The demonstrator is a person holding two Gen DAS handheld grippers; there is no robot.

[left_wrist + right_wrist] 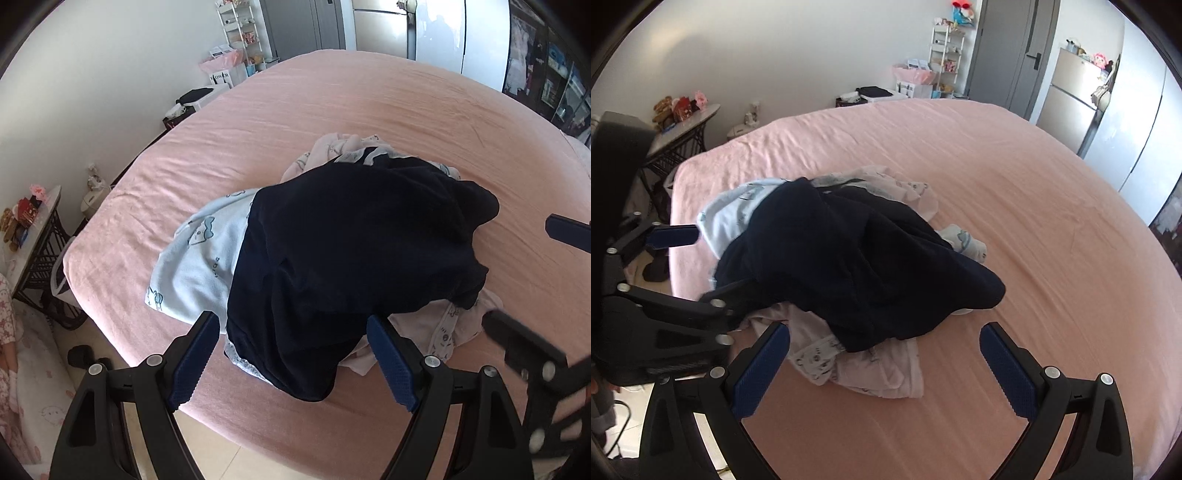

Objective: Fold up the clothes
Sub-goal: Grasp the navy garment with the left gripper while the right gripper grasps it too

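Observation:
A heap of clothes lies on the pink bed (332,110) (1015,177). On top is a dark navy garment (351,258) (857,266). Under it lie a light blue printed garment (203,258) (735,214) and pale pink printed garments (439,332) (875,369). My left gripper (291,332) is open just above the near edge of the navy garment, holding nothing. My right gripper (886,339) is open over the pale pink cloth at the heap's near side, also holding nothing. Each gripper shows at the edge of the other's view.
The bed's near-left corner drops to a tiled floor (229,458) with dark slippers (83,356). A side table (683,122) with toys stands by the wall. A shelf rack (945,55), grey door (1015,48) and fridge (1067,99) stand beyond the bed.

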